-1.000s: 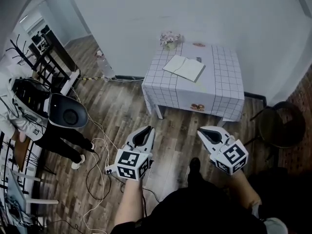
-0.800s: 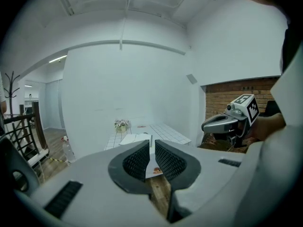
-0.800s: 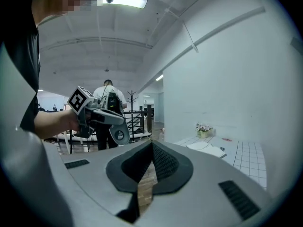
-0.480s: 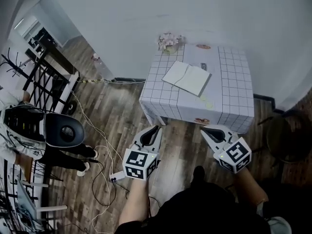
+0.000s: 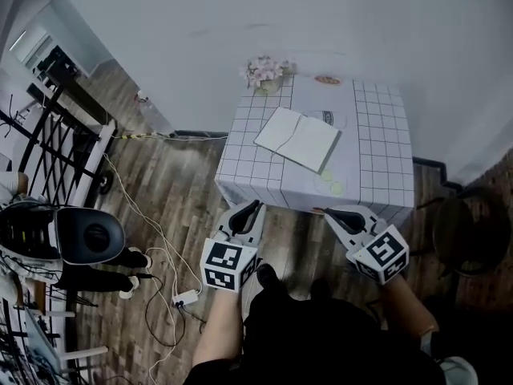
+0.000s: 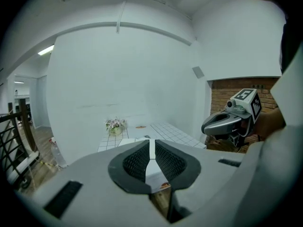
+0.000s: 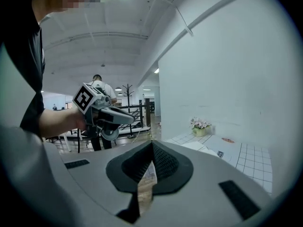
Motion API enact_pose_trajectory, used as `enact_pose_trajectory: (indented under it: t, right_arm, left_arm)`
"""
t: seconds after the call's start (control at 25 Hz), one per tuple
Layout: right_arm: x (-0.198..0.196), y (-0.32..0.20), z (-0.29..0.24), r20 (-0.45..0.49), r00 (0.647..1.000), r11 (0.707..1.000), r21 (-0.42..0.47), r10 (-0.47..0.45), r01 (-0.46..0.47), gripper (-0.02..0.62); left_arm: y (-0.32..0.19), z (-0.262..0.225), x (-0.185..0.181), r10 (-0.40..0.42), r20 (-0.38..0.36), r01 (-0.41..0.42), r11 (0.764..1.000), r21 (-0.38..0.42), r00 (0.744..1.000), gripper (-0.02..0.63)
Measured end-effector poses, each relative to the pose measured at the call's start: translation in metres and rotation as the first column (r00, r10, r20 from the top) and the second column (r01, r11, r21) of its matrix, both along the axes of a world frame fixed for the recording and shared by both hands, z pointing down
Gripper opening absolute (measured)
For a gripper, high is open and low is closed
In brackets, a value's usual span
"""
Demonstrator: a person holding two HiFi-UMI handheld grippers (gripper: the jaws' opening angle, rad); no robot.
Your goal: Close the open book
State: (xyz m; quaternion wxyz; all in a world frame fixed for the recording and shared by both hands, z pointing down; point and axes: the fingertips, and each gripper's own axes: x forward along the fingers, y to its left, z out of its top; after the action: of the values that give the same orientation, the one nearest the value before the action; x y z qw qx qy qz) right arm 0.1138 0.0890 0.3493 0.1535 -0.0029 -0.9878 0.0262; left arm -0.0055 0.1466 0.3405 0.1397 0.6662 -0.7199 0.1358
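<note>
lying open and face up, the book (image 5: 297, 139) rests on the white grid-patterned cloth of a small table (image 5: 383, 159), toward the table's left half and turned at a slant to its edges, both pages spread flat. just beyond the book's far right corner sits a small dark item (image 5: 326, 118), too small to make out, and farther back, near the wall, lies a flat reddish disc (image 5: 327, 79). a pot of pale pink flowers (image 5: 263, 72) stands on the table's far left corner, close against the white wall (image 5: 200, 30). the left gripper (image 5: 255, 207) and the right gripper (image 5: 330, 212) hang side by side just in front of the table's near side, above the wood floor (image 5: 184, 207), both pointing toward the table and well apart from the book. the left gripper's jaws are pressed together with nothing between them, and the right gripper's jaws are likewise clenched and empty. off to the left a white power strip (image 5: 185, 297) and loose cables lie on the floor, near a black rounded object (image 5: 90, 235) and a black metal railing (image 5: 60, 147). a dark round stool (image 5: 465, 223) stands to the right of the table.
</note>
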Motion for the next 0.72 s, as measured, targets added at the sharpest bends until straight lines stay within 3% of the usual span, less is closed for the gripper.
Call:
enact_pose_trajectory:
  t: [0.28,0.56,0.72]
  right_arm:
    - [-0.059,-0.045,0.016,-0.04,0.986,0.987,0.008,0.16,-0.16,0.003]
    - [-0.18,-0.06,0.018,-0.073,0.968,0.971,-0.008,0.239,-0.24,0.003]
    - [-0.219,-0.063,0.029,-0.127,0.95,0.958,0.001,0.285,-0.288,0.003]
  left_arm:
    - [-0.056,0.011,-0.071,0.141,-0.016,-0.14,0.99,0.022,0.99,0.025]
    - [-0.106,0.013,-0.17,0.305,-0.015,-0.305,0.952,0.01,0.952,0.025]
    - [-0.124,0.023,-0.205,0.37,-0.042,-0.371,0.929,-0.006,0.928,0.025]
